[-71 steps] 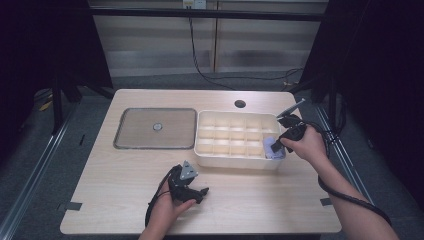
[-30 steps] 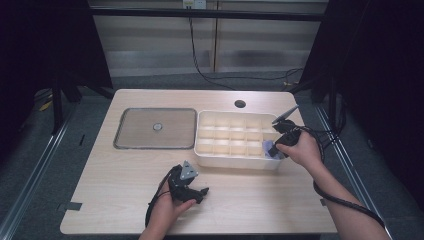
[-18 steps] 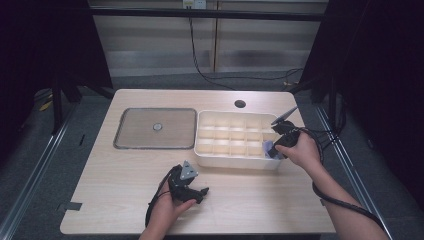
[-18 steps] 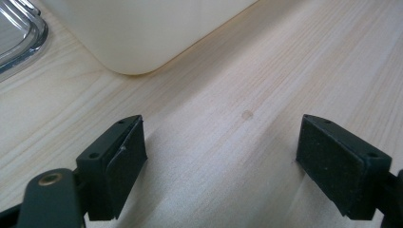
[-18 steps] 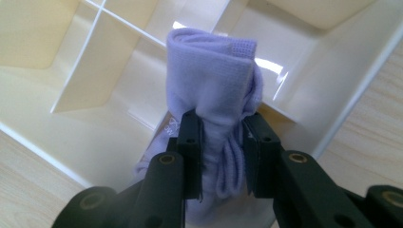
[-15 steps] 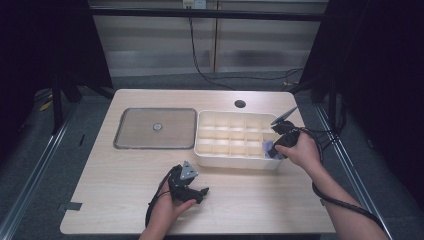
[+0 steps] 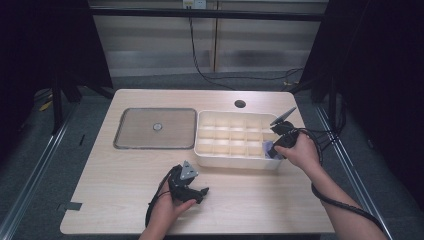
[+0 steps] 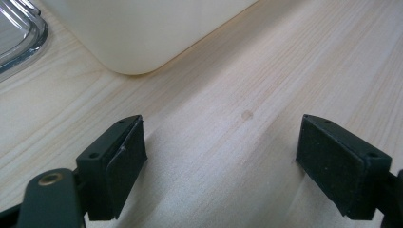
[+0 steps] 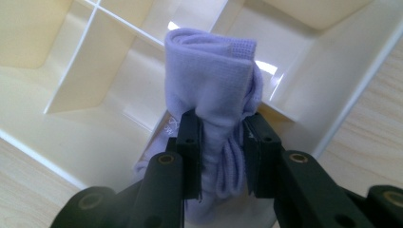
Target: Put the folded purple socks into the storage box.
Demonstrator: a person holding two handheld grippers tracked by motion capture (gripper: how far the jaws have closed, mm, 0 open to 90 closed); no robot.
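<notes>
Pale wood carries everything on the table [image 7: 115,200]. Toward its left edge lies a flat lidded tray [image 7: 155,128], untouched. Near the front edge the left gripper [image 7: 200,191] rests on the wood, jaws spread wide with nothing between them, probably parked while the other hand works. Right of the tray, the cream divided box [image 7: 235,161] takes the rolled lilac sock [image 9: 214,85]; the right gripper [image 9: 222,156] pinches it, poised over the box's front right corner compartment, seemingly to seat it upright.
</notes>
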